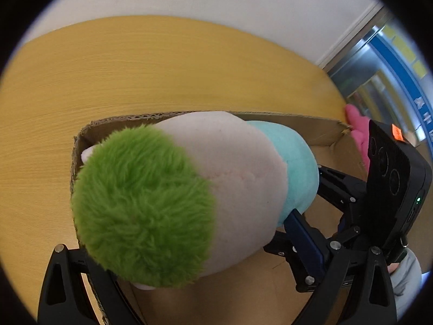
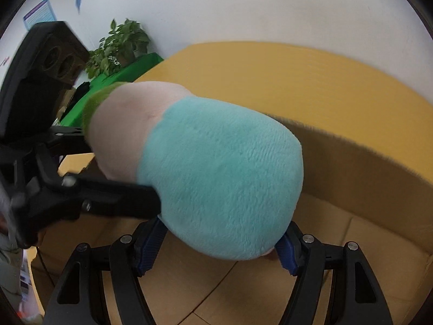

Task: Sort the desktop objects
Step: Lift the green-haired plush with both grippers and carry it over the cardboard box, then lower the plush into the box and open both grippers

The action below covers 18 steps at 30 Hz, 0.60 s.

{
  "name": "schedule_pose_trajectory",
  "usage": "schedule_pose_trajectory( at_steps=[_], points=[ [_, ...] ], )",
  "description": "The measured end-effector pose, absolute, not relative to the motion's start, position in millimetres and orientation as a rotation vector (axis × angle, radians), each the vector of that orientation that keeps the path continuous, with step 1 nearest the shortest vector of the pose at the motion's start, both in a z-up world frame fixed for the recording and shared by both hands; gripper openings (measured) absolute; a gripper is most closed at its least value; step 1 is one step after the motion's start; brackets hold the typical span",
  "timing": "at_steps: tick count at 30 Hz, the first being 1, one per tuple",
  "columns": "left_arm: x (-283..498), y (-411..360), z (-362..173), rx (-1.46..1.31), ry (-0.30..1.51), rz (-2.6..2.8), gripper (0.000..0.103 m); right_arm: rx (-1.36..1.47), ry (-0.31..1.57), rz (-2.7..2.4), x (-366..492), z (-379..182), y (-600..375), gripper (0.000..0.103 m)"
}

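Observation:
A plush toy (image 1: 238, 162) with a green furry end, a pale pink middle and a teal end (image 2: 222, 178) hangs over the inside of an open cardboard box (image 1: 297, 120). Both grippers hold it. My left gripper (image 1: 189, 243) is shut on the green and pink part; its right blue pad (image 1: 303, 230) presses the toy, and its left pad is hidden by fur. My right gripper (image 2: 216, 252) is shut on the teal end, with a blue pad (image 2: 148, 243) on each side. The left gripper's black finger (image 2: 121, 197) shows at the left. Whether the toy touches the box floor (image 2: 216, 298) I cannot tell.
The box sits on a yellow wooden table (image 1: 162, 67) against a white wall. A pink soft thing (image 1: 357, 127) lies past the box's far right corner. In the right wrist view, a potted plant (image 2: 119, 46) stands on a green-covered surface beyond the table's left end.

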<state>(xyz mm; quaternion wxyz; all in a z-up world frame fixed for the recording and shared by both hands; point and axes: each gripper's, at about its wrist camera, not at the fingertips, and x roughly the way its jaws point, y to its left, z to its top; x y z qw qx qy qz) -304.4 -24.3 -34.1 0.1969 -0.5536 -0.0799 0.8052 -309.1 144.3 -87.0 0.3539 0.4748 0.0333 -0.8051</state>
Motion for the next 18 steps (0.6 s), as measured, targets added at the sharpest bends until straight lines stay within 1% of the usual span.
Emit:
schedule_pose_trajectory(
  at_steps=[2,4,7,12,17,18],
  points=[
    [-306.7,-22.2,-33.2,-1.584,-0.199,2.276,0.097,1.25,0.069,-2.099,-305.5,-98.7,146.4,0.072],
    [-305.3,-19.8,-32.0,-1.62,-0.157,2.29,0.097,1.283,0.084,-2.141,-301.7,-105.5,144.2,0.08],
    [-299.5,-27.5,-19.5,-1.635,-0.134,2.345,0.097,1.3,0.113,-2.155,-313.9,-104.6,140.1,0.086],
    [-264.5,-71.4,39.1,-1.493,-0.133,2.531,0.097,1.347,0.043,-2.147,-307.5,-113.4,147.8,0.087],
    [-213.7,-93.6,89.1,-1.335,-0.058,2.641,0.098,1.384,0.092,-2.161,-320.2,-97.1,126.1,0.089],
    [-209.9,-82.4,98.9,-1.296,-0.052,2.662,0.098,1.394,0.105,-2.169,-319.1,-91.8,123.5,0.089]
  ],
)
